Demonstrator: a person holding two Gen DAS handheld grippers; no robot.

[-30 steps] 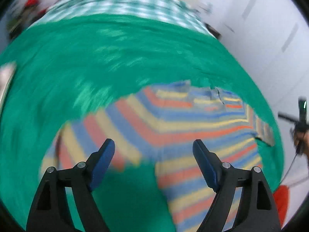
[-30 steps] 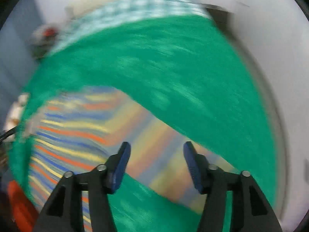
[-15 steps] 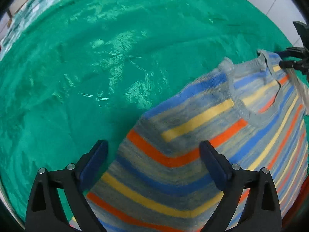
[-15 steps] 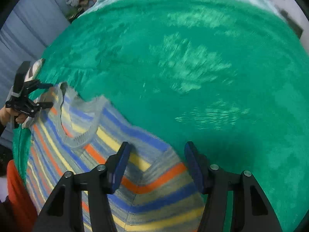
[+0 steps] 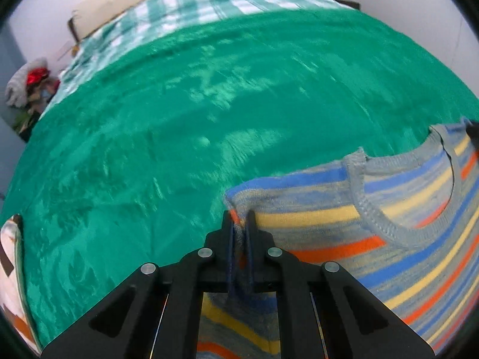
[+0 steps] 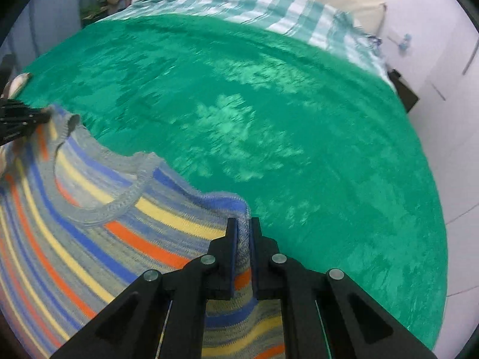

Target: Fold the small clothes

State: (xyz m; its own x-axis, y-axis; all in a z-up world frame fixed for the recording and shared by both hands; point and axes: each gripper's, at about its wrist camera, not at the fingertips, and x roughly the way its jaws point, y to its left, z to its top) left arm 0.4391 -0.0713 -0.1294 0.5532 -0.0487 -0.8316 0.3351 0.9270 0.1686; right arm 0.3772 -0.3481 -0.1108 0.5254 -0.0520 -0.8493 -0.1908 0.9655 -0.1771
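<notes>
A small striped knit sweater (image 5: 374,209) in grey, blue, yellow and orange hangs over a green blanket (image 5: 194,119). My left gripper (image 5: 239,218) is shut on the sweater's left shoulder. My right gripper (image 6: 243,224) is shut on the other shoulder of the sweater (image 6: 98,209). The grey neckline (image 6: 119,200) sags between the two grips. The right gripper's tip shows at the far right of the left wrist view (image 5: 472,130), and the left gripper shows at the far left of the right wrist view (image 6: 21,118). The sweater's lower part is out of view.
The green blanket (image 6: 269,119) covers a bed, with a green-and-white checked cloth (image 5: 209,9) at the far end. A pile of clothes (image 5: 27,86) lies by the wall. A patterned item (image 5: 9,257) lies at the bed's left edge. White walls stand to the right.
Both grippers were open over the sweater's shoulders and have shut on them. The sweater is lifted at the shoulders and the views have tilted up toward the far end of the bed.
</notes>
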